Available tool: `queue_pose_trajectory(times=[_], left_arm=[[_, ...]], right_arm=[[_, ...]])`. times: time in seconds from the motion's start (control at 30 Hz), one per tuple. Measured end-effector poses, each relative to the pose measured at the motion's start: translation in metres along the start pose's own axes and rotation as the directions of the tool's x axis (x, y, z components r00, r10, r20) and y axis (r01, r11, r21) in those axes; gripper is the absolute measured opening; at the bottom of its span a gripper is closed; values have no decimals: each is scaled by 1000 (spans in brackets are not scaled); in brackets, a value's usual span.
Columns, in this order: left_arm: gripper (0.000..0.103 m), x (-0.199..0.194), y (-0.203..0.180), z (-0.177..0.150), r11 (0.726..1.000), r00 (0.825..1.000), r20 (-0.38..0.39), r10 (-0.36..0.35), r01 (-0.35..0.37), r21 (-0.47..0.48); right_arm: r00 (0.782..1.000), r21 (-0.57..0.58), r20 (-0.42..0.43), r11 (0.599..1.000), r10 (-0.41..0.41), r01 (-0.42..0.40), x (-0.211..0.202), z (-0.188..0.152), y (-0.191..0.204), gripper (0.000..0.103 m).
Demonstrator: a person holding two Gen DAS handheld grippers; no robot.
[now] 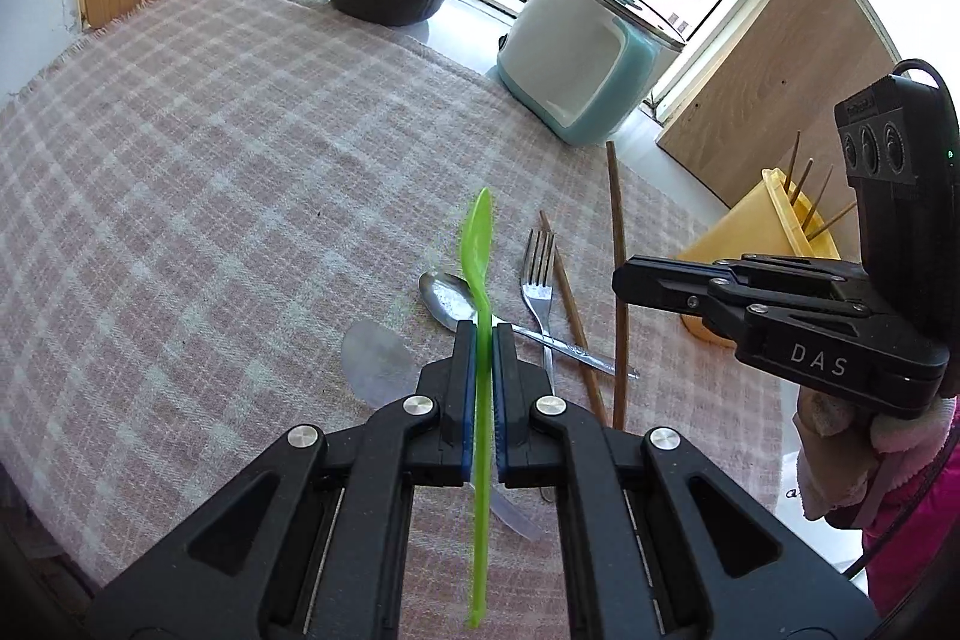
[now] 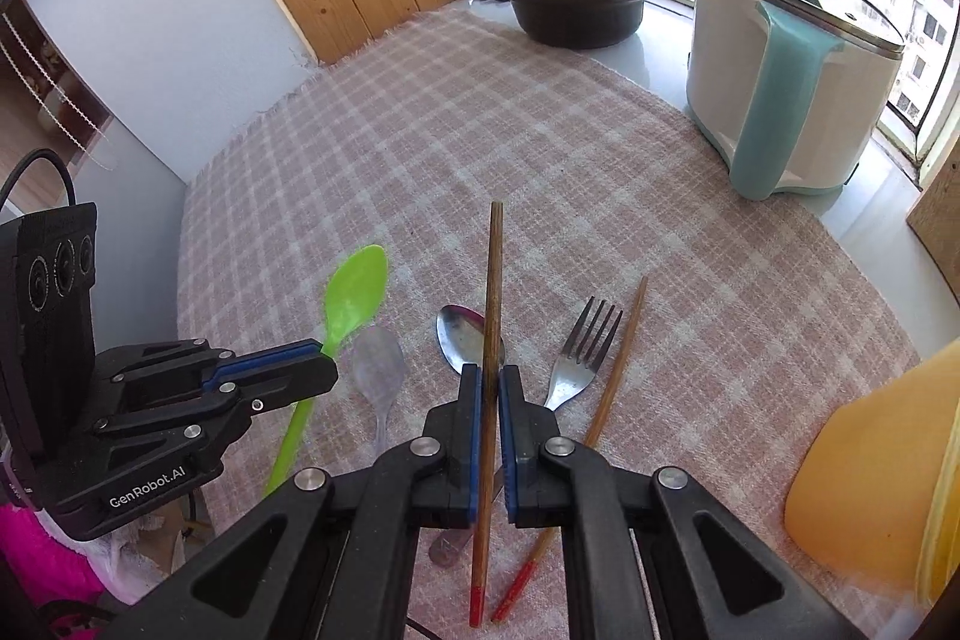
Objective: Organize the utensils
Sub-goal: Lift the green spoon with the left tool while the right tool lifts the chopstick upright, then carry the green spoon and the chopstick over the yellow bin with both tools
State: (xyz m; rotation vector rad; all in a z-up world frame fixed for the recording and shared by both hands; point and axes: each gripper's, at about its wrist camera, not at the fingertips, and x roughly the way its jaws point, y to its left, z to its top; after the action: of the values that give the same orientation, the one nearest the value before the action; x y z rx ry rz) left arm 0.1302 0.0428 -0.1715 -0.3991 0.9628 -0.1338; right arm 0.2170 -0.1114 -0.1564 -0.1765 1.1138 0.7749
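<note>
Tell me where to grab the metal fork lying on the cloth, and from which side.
Take the fork by its handle, below the tines, coming straight down from above. It lies flat on the checked cloth, so only a top pinch across the narrow handle fits. Mind the loose chopstick close along its right side and the metal spoon, whose handle crosses the fork's.

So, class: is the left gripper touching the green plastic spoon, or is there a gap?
Touching. The left wrist view shows the left gripper with both blue pads pressed against the green plastic spoon's handle, no gap either side.
</note>
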Motion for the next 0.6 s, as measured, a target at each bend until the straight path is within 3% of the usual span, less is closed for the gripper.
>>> queue_pose_trajectory(times=[0.33,0.6], left_arm=[[2,-17,-23,15,999,998,56,-21,19,44],[2,-30,-47,30,995,991,110,-71,63,72]], right_arm=[[994,-11,107,999,-32,33,-40,-6,5,3],[975,-13,215,998,-51,55,-81,-8,7,2]])
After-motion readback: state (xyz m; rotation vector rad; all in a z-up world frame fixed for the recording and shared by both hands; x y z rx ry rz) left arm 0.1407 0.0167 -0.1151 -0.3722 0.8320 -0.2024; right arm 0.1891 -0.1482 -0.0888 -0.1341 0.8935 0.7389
